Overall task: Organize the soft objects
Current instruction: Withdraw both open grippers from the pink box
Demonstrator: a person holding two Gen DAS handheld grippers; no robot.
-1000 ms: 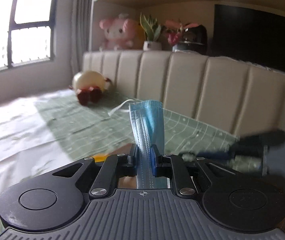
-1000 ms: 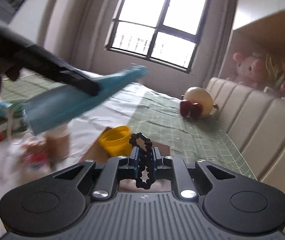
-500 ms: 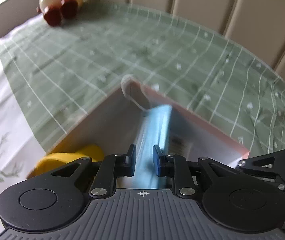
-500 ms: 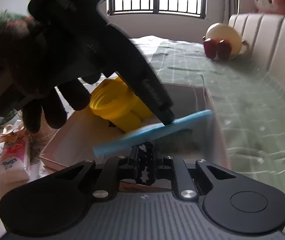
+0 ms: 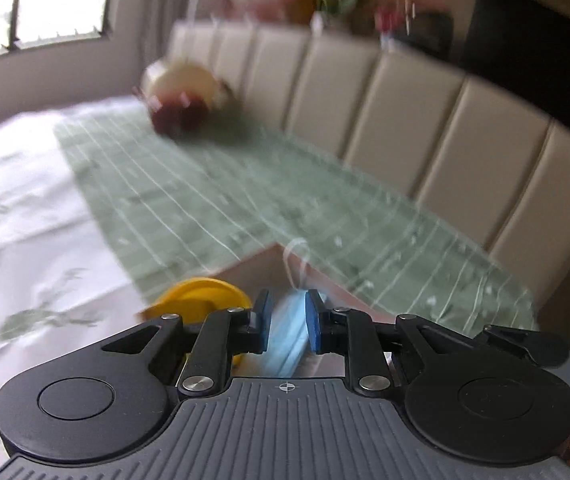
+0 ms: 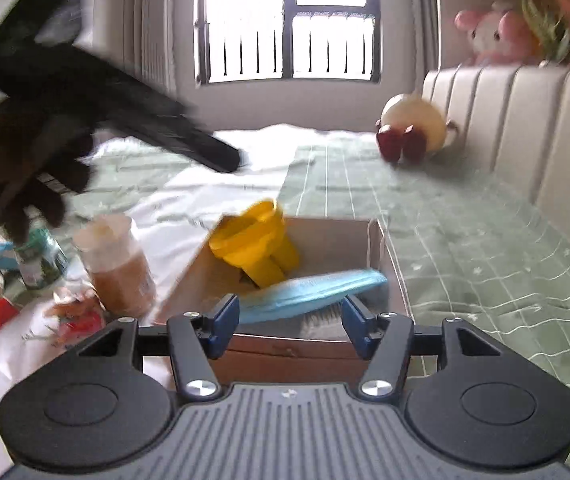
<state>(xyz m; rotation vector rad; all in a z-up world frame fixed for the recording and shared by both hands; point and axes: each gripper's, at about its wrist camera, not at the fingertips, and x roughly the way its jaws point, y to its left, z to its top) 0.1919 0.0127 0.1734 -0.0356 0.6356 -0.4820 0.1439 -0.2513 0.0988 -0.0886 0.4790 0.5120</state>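
Blue face mask point(image 6: 317, 290) is now seen lying in the cardboard box point(image 6: 395, 280), beside the yellow cup point(image 6: 255, 246), no longer clamped a second back. Left gripper point(image 5: 288, 322) is parted, mask seen beyond its jaws, unpinched. Right gripper point(image 6: 290, 320) has just been opened; jaws empty, black chain not visible. Both drops are judged done. Box is set on green checked cloth point(image 6: 465, 240); padded bench back point(image 6: 525, 128), window point(image 6: 289, 20) behind.

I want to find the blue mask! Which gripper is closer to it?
Right. The right gripper hovers open just over the blue mask in the box; the left gripper is up and away.
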